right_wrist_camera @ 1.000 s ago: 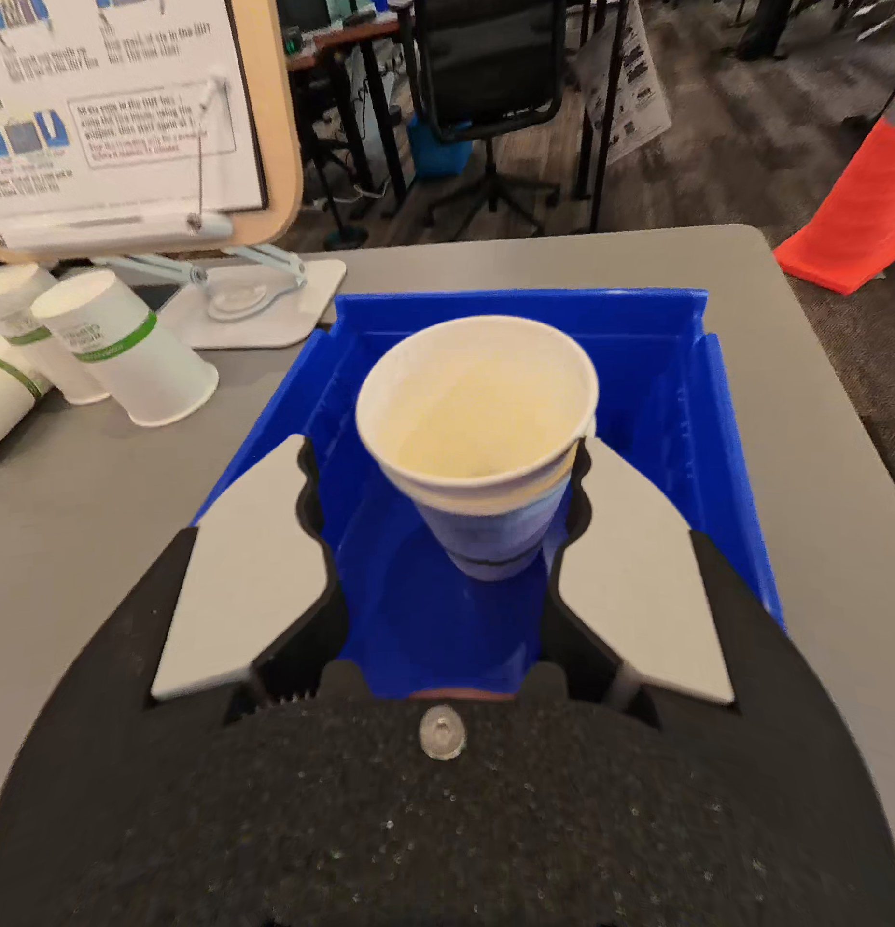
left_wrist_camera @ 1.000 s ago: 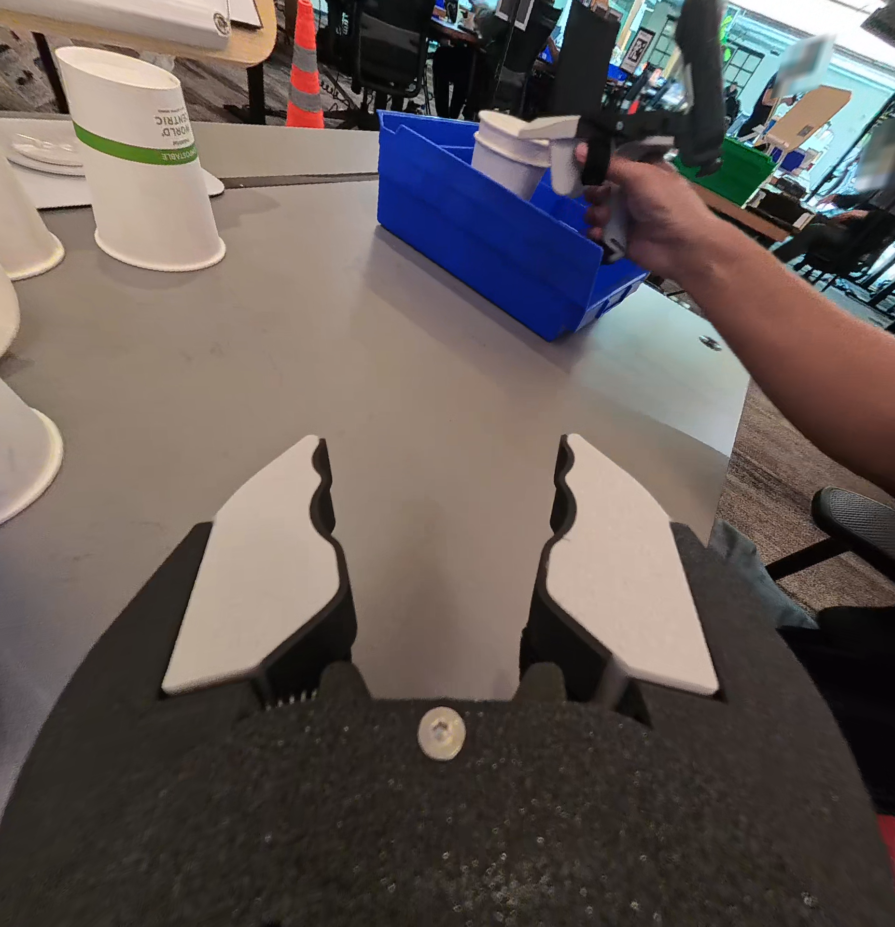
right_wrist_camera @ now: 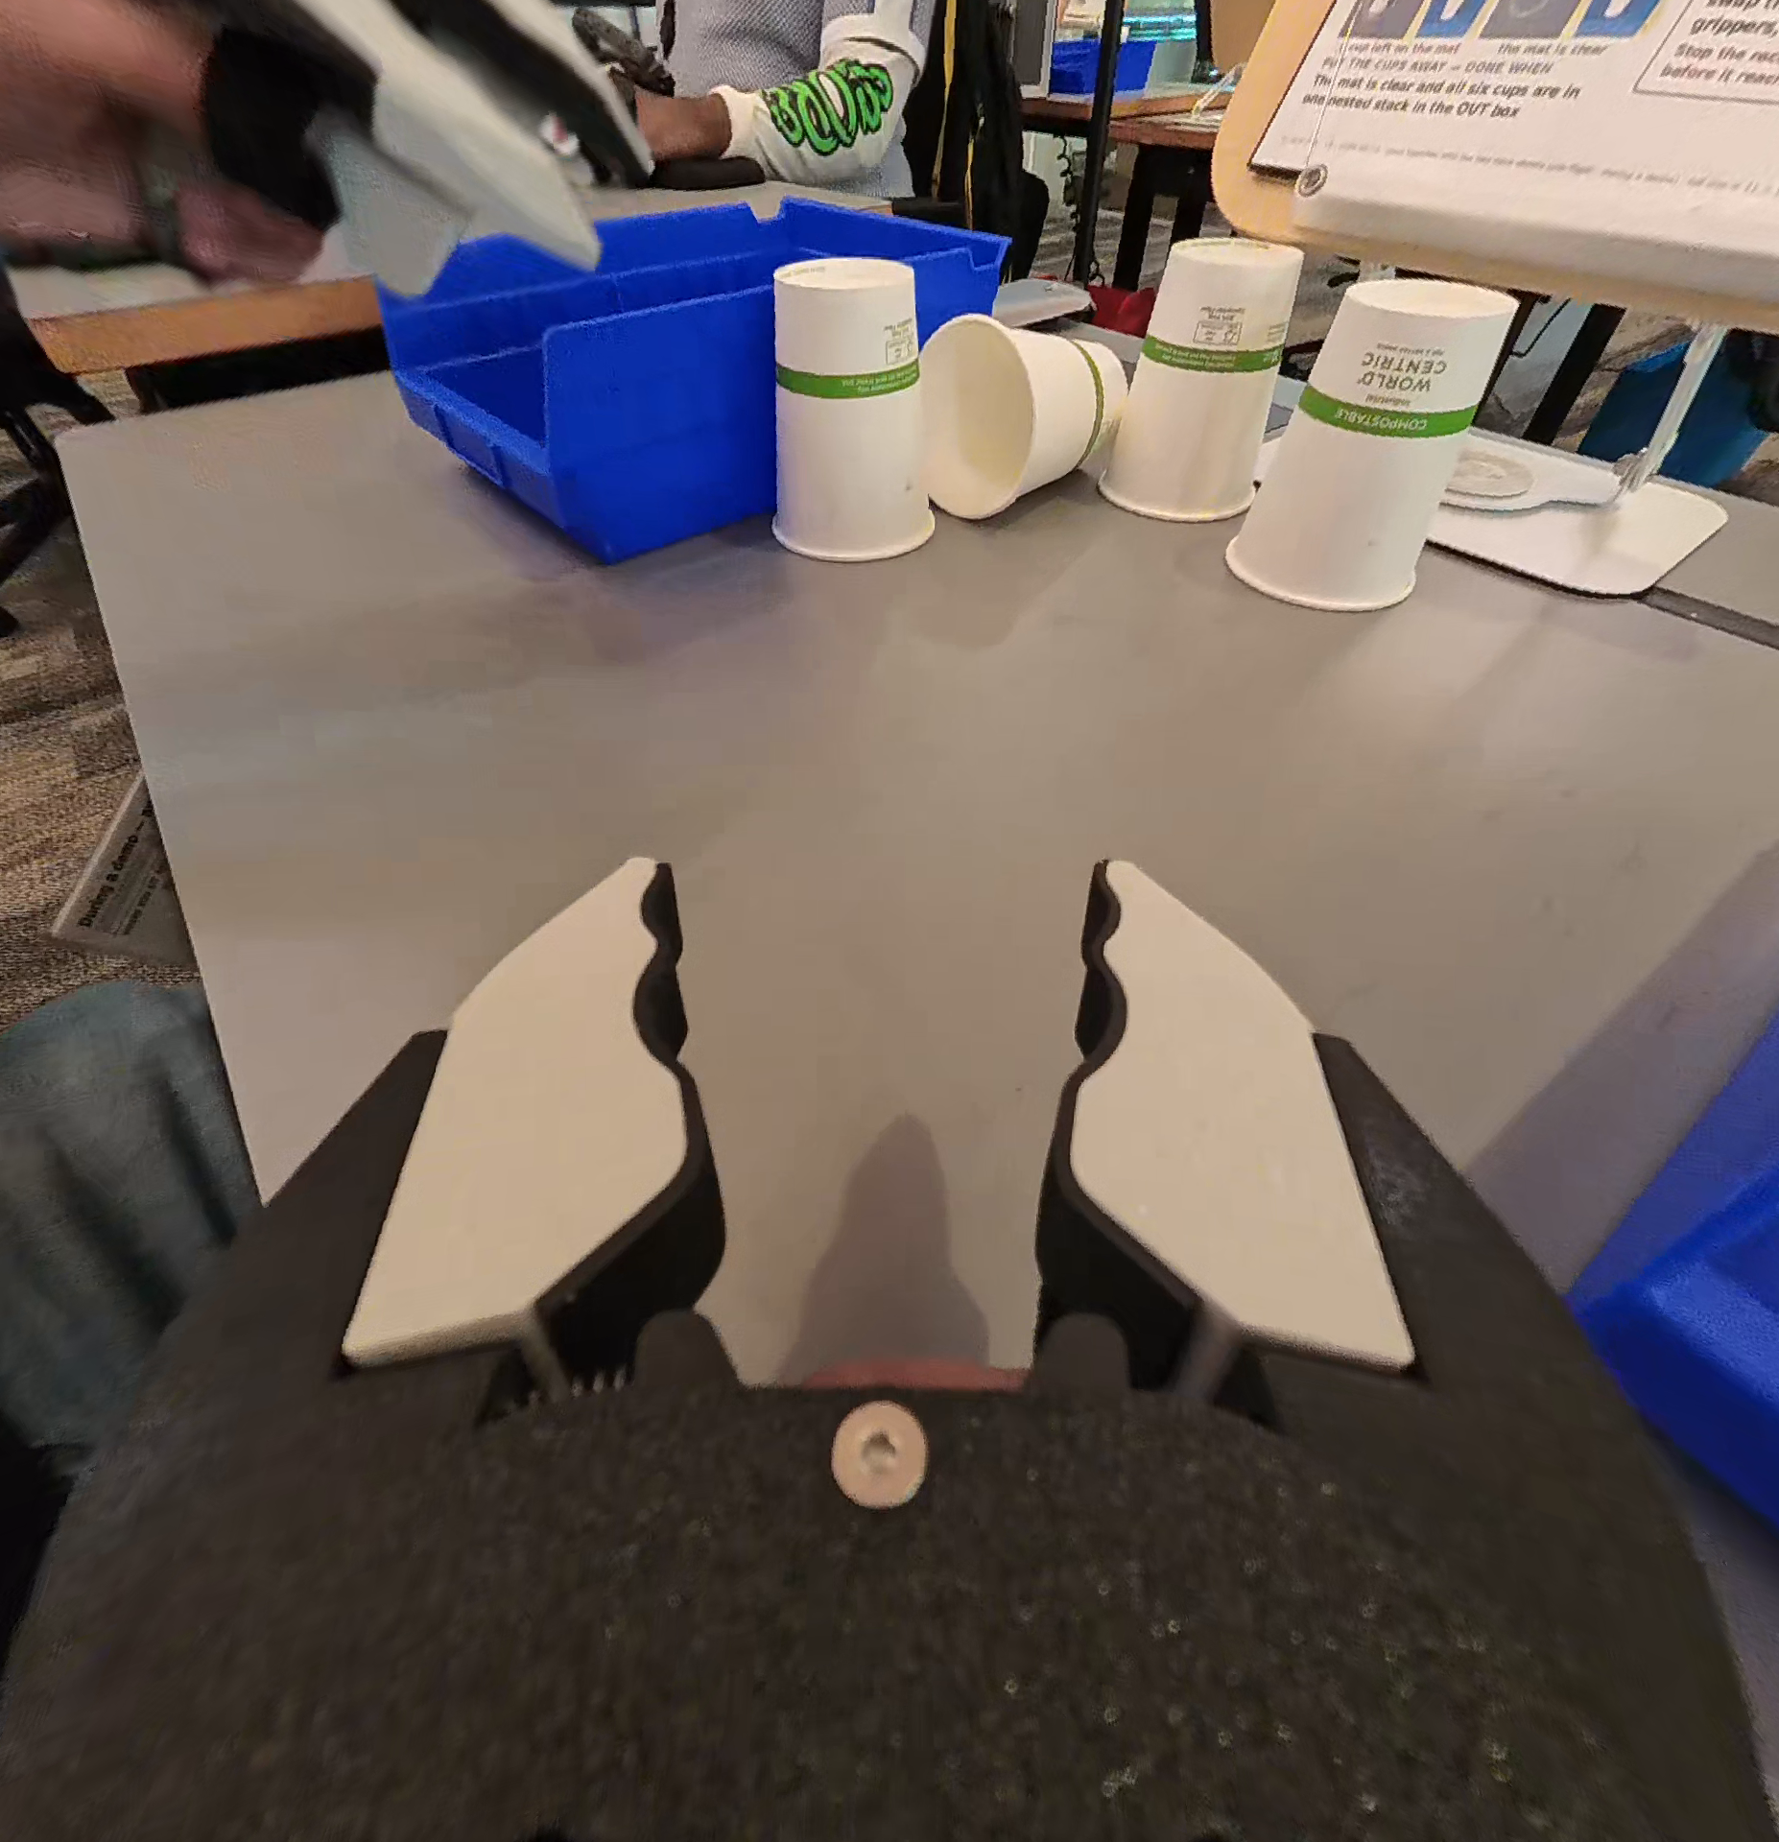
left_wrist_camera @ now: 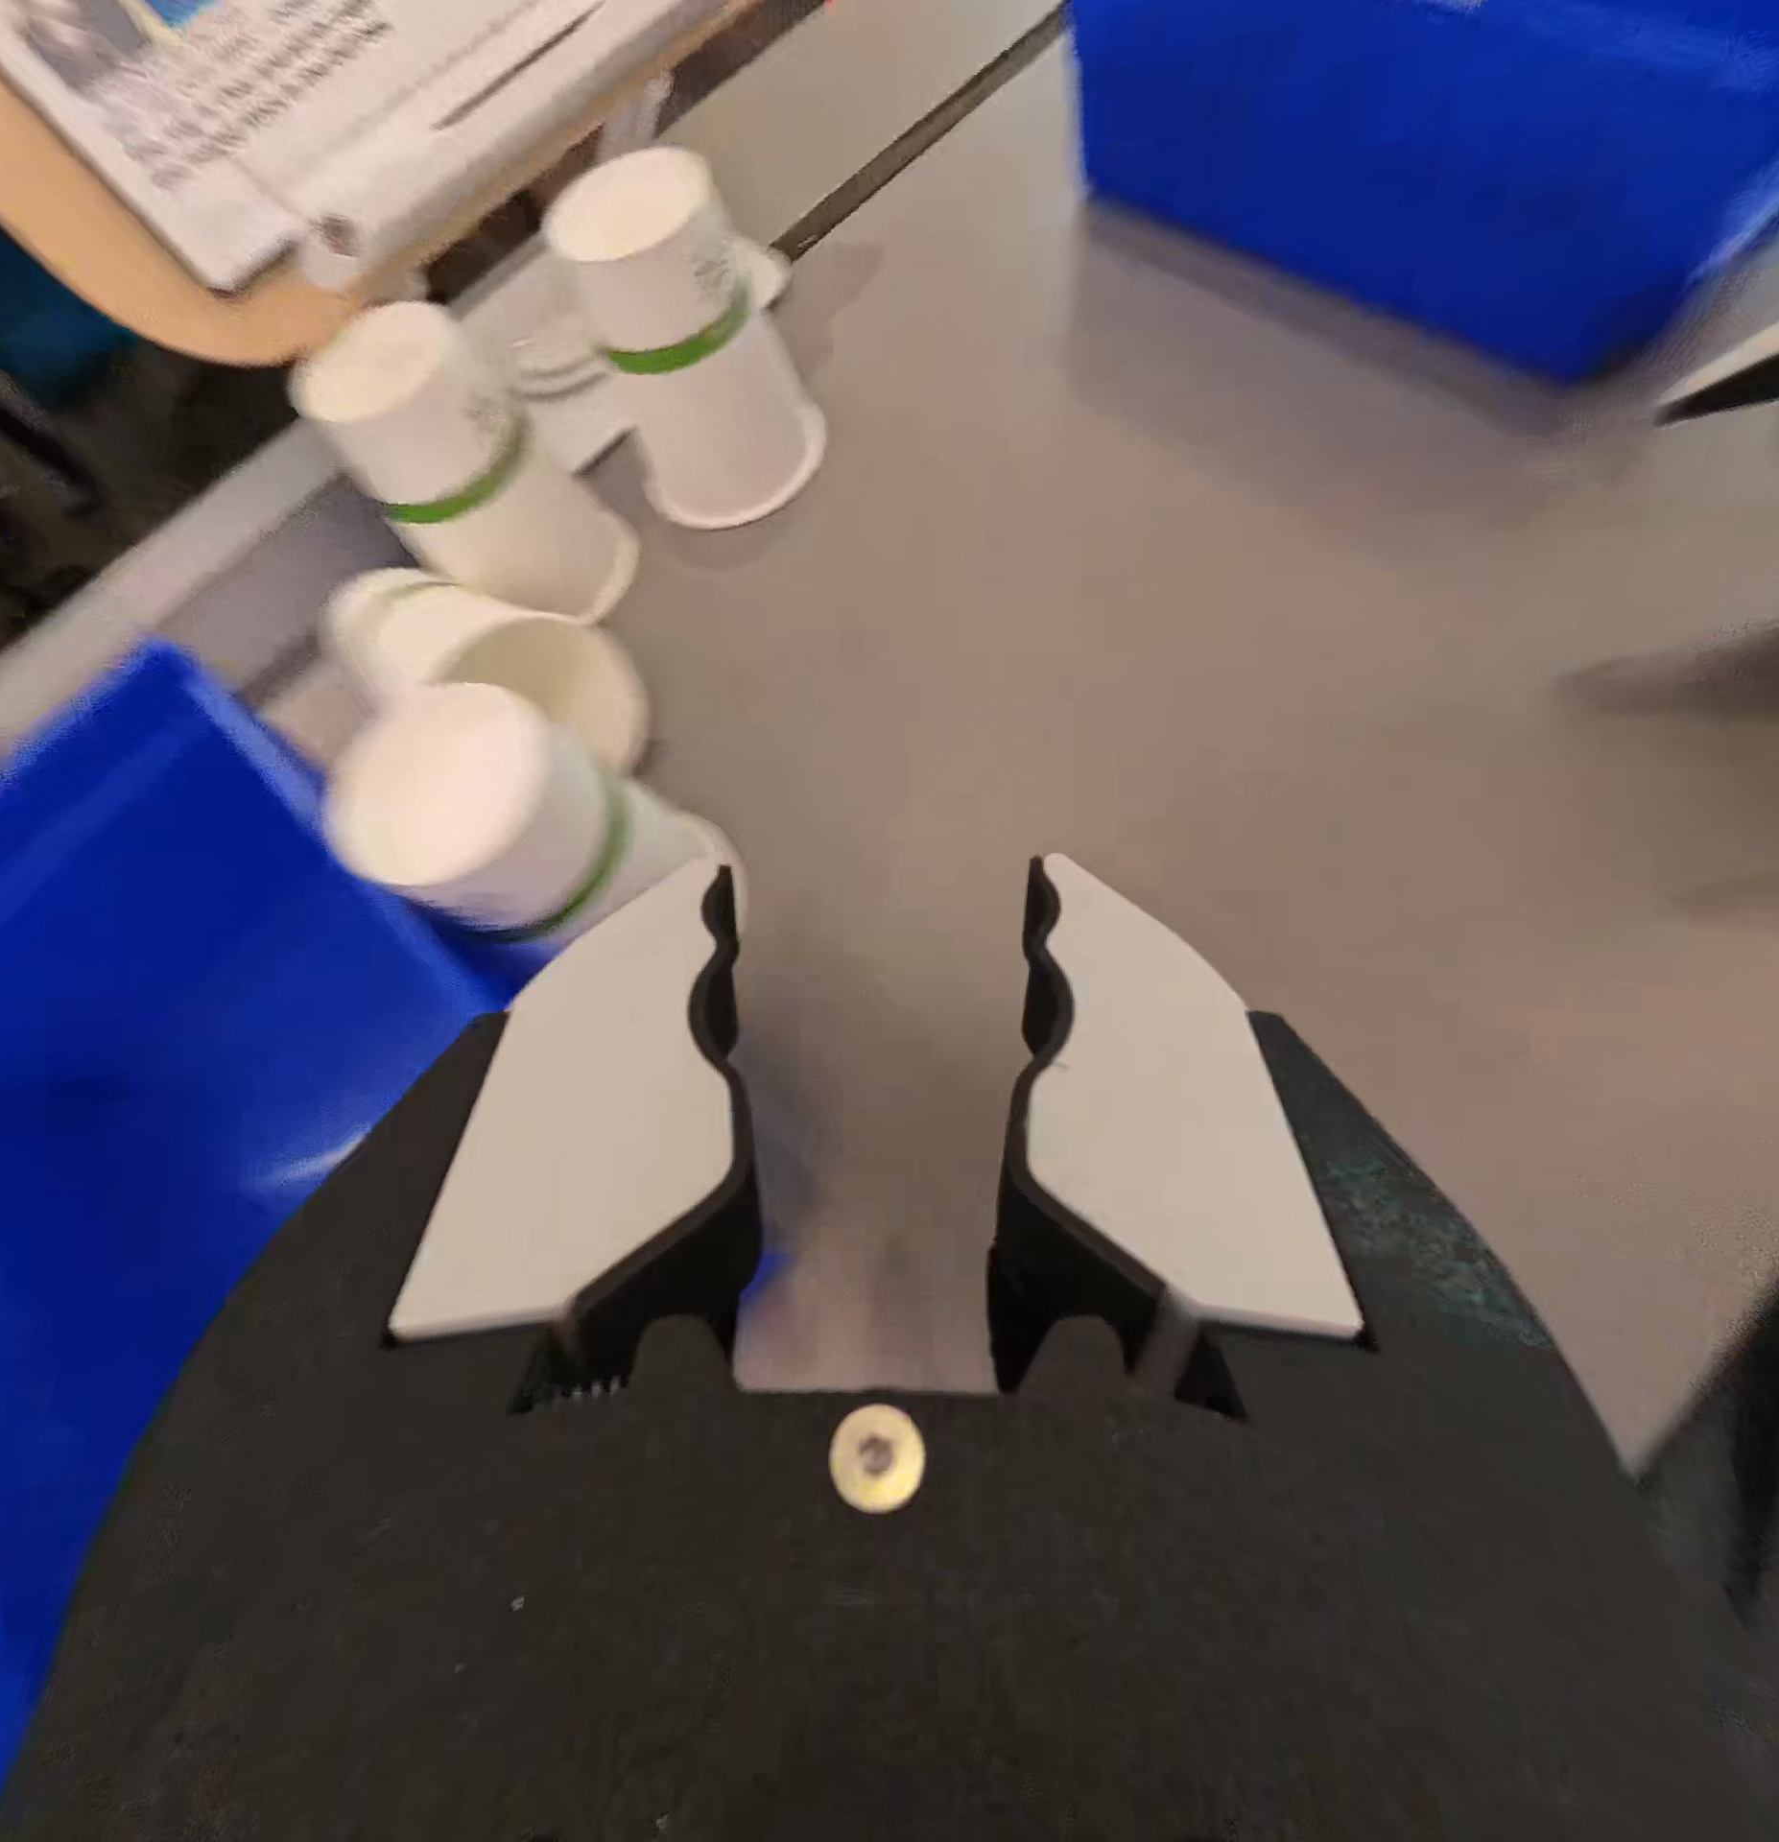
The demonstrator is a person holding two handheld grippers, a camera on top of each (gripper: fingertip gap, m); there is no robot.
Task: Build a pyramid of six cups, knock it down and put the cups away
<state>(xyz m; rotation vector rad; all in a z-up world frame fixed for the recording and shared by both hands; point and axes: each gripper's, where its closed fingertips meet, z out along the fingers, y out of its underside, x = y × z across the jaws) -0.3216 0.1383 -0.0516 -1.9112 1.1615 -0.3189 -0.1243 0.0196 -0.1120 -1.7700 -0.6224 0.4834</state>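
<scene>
Several white paper cups with green bands stand in a row on the grey table [right_wrist_camera: 866, 758]. Three are upside down: a left cup [right_wrist_camera: 851, 409], a back cup [right_wrist_camera: 1205, 379] and a right cup [right_wrist_camera: 1364, 449]. One cup [right_wrist_camera: 1015, 414] lies on its side, mouth towards me. They also show blurred in the left wrist view, the far cup [left_wrist_camera: 706, 379] and the near cup [left_wrist_camera: 487, 807] among them. My right gripper [right_wrist_camera: 878, 887] is open and empty, well short of the cups. My left gripper [left_wrist_camera: 881, 897] is open and empty, to the right of the near cup; it shows blurred at top left in the right wrist view [right_wrist_camera: 447, 150].
A blue bin [right_wrist_camera: 616, 379] stands left of the cups; it also shows in the left wrist view [left_wrist_camera: 148, 997]. A second blue bin [right_wrist_camera: 1723, 1296] is at the right, and shows in the left wrist view [left_wrist_camera: 1414, 169]. A board on a white stand [right_wrist_camera: 1563, 528] is behind the cups.
My right gripper has let go of the cup in the blue bin, drawn back and turned to face the row of cups. My left gripper has swung left towards the cups.
</scene>
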